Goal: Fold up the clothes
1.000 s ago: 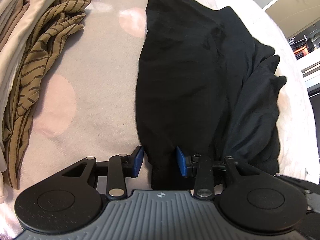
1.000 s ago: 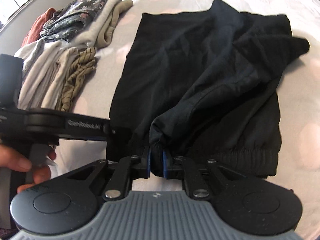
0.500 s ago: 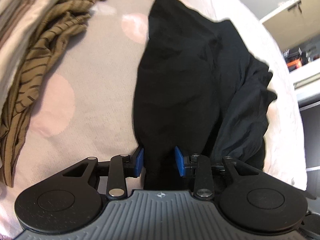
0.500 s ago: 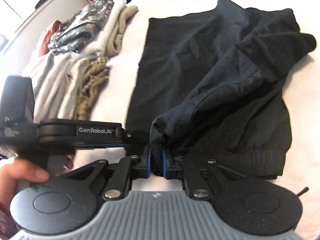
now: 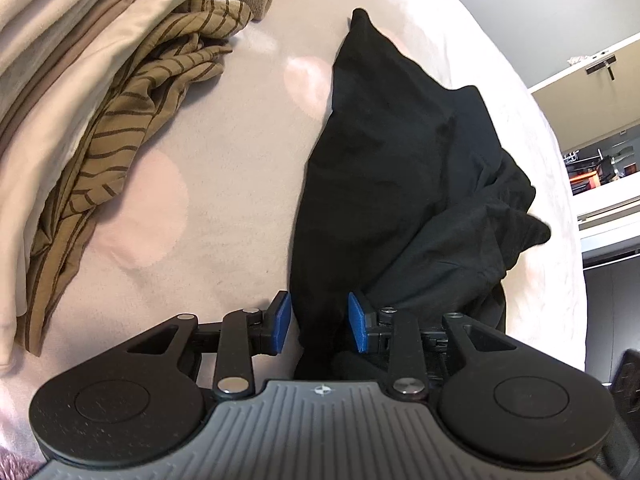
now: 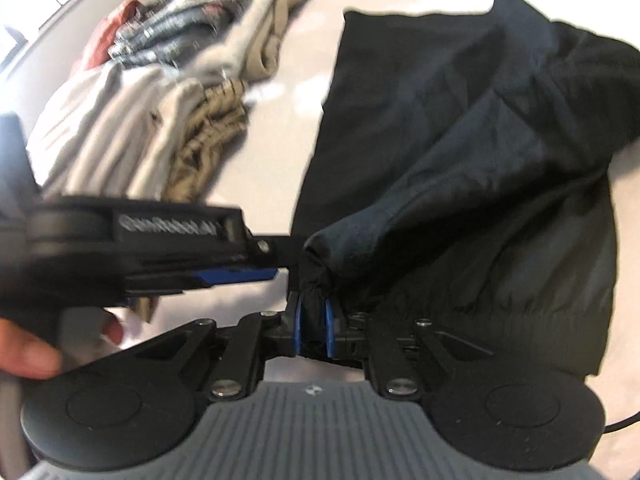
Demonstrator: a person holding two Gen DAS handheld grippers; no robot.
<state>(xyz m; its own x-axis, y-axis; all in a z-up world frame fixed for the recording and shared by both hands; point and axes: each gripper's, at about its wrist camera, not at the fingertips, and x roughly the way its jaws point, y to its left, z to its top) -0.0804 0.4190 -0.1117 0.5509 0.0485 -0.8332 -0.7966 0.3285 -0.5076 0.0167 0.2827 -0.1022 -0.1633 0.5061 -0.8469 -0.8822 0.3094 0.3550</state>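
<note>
Black trousers (image 5: 400,168) lie spread on a pale bed sheet (image 5: 208,216); they also show in the right wrist view (image 6: 460,160). My left gripper (image 5: 319,322) is open, its blue pads either side of the trousers' near end without pinching it. My right gripper (image 6: 313,328) is shut on a gathered cuff of the trousers and holds it lifted off the sheet. The left gripper (image 6: 240,274) appears in the right wrist view just left of that cuff, held by a hand (image 6: 28,348).
A pile of other clothes lies to the left: a tan striped garment (image 5: 132,128), cream ones (image 5: 60,60) and a grey patterned one (image 6: 180,28). The bed's right edge (image 5: 560,240) drops off toward white shelving (image 5: 600,120).
The right gripper has lifted the cuff higher and drawn it toward the left gripper. The left gripper has tilted up and stayed open around the fabric; both views are closer to the trousers.
</note>
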